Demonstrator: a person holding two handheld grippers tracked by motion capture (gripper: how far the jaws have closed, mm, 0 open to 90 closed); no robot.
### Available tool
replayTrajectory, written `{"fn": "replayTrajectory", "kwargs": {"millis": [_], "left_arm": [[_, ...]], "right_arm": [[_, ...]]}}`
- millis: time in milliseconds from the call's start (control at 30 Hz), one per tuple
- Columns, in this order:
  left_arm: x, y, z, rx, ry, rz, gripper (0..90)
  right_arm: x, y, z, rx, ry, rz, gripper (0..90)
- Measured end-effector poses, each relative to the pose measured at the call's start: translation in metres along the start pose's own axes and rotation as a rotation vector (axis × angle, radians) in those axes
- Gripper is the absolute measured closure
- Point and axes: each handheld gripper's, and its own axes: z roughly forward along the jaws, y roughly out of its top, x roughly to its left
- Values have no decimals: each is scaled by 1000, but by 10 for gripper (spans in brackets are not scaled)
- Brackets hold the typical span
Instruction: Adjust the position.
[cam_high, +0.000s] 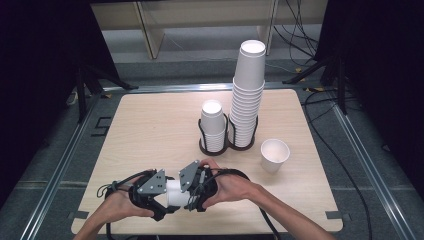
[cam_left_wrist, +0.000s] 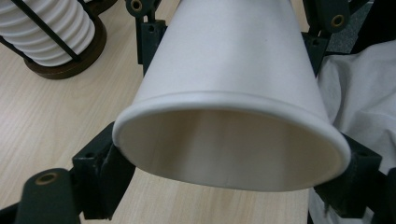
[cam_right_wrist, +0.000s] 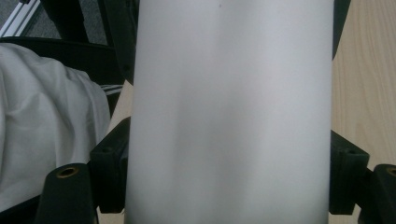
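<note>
In the high view, low centre of the frame, you hold a paper cup (cam_high: 175, 192) sideways between your left gripper (cam_high: 159, 199) and right gripper (cam_high: 191, 196), over the surface (cam_high: 150, 125). The left gripper view shows jaws closed on its rim end; the right gripper view, jaws clamping its body. Probably nested cups are being separated; one loose cup (cam_high: 274, 155) stands right, two stacks (cam_high: 246, 100) remain.

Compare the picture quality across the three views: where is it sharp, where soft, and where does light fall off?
High view: even light on the table, dark at both sides, slightly soft. Left gripper view: the paper cup has a crisp rim with a shaded inside. Right gripper view: the same cup is so close it looks blurred and featureless, with a faint grey shadow band.
</note>
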Motion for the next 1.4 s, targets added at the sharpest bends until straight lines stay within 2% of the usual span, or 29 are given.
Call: {"fn": "replayTrajectory", "kwargs": {"millis": [200,267,333,367,400,433,467,500,533,600,667,733,767,800,833,867,900,933,967,1033,1167,1200,1233,1300,1400], "left_arm": [[0,0,0,1,-4,0,167],[0,0,0,3,0,1,165],[0,-1,0,-4,4,-3,158],[1,-1,1,-10,3,-7,156],[0,-1,1,-28,4,-23,151],[1,-1,0,-29,8,-13,144],[1,-1,0,-57,12,-35,134],[1,-2,0,-84,17,-43,124],[2,-3,1,-111,16,-50,117],[4,-3,-2,-104,11,-38,115],[4,-3,-3,-122,16,-40,112],[4,-3,-4,-139,12,-50,111],[5,-4,-5,-146,12,-42,112],[5,-5,-6,-165,12,-51,114],[5,-5,-7,-177,14,-61,114],[6,-6,-8,-189,15,-54,113],[6,-6,-9,-208,10,-67,112],[7,-7,-9,-233,10,-80,112],[7,-8,-11,-244,14,-88,112],[9,-10,-13,-287,9,-112,114],[11,-16,-16,-345,33,-134,146],[12,-17,-17,-359,44,-146,145],[13,-19,-16,-391,36,-164,147],[14,-21,-17,-417,58,-186,141],[15,-26,-17,-492,51,-227,144]], "right_arm": [[0,0,1,6,0,-6,235],[1,0,1,14,2,14,240],[0,-1,1,5,-2,-9,241],[-1,-1,1,2,-3,-15,242],[-1,-2,1,4,4,1,241],[-1,-2,0,-1,-2,-2,240],[1,-2,-1,-2,8,33,239],[-1,-3,-2,-16,-2,18,238],[-1,-4,-3,-28,-1,31,237],[-2,-7,-5,-51,0,42,237],[-3,-8,-6,-66,-13,26,237],[-3,-10,-7,-68,-18,52,238],[-4,-10,-8,-86,-17,34,238],[-3,-11,-8,-98,-2,47,238],[-4,-12,-9,-103,-33,25,238],[-2,-12,-11,-105,-15,61,238],[-3,-13,-13,-119,-29,50,238],[-4,-14,-15,-118,-36,62,238],[-4,-15,-16,-140,-27,71,238],[-6,-18,-21,-160,-46,76,238],[-6,-25,-29,-238,-32,156,235],[-6,-27,-31,-254,-34,161,235],[-7,-28,-33,-272,-43,172,234],[-8,-29,-36,-309,-53,187,233],[-10,-31,-38,-337,-65,198,232]]}}
